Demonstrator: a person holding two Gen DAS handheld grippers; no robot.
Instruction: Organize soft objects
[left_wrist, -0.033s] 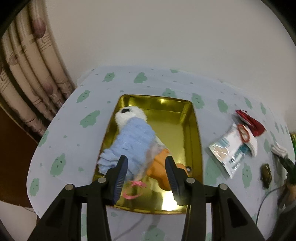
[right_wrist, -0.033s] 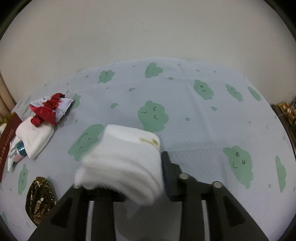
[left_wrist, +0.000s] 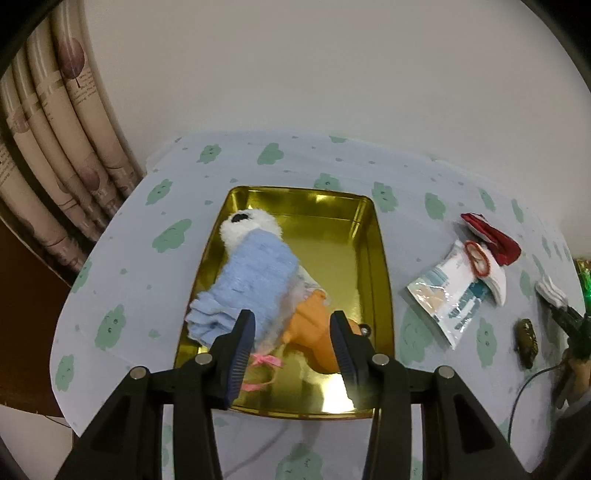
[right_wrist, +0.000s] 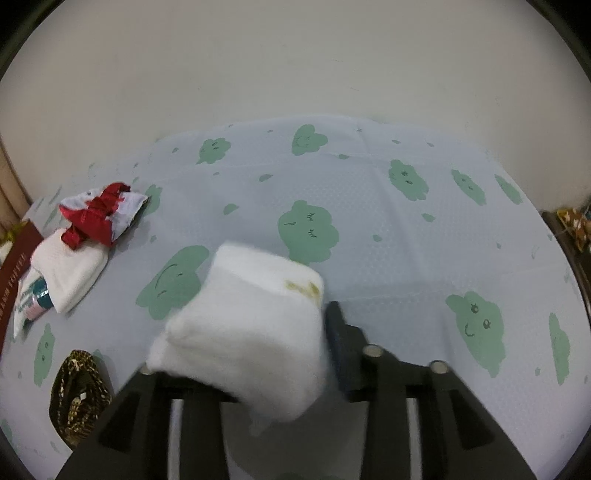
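soft items are partly gathered: a blue fringed cloth (left_wrist: 255, 284), a white fluffy toy (left_wrist: 255, 225) and an orange plush piece (left_wrist: 314, 332) already lie in the gold tray (left_wrist: 373, 258), which sits on the near left part of the table. the left gripper (left_wrist: 291, 347) hovers above the tray's near end, jaws moderately apart with nothing pinched between them. the right gripper (right_wrist: 255, 343) is opening around a folded white cloth (right_wrist: 247, 325); the cloth looks blurred and sits between the jaws, with a gap showing beside the right finger, so it appears released or nearly so. left to sort, by the look of it: a red and white fabric bundle (right_wrist: 99, 214), a white folded towel (right_wrist: 70, 273) resting on a plastic packet (left_wrist: 447, 299), and a dark patterned pouch (right_wrist: 79, 395) toward the near edge. the table wears a pale blue cloth printed with green smiling clouds (right_wrist: 308, 230). a plain off-white wall stands behind, with patterned beige curtains (left_wrist: 62, 147) at far left.
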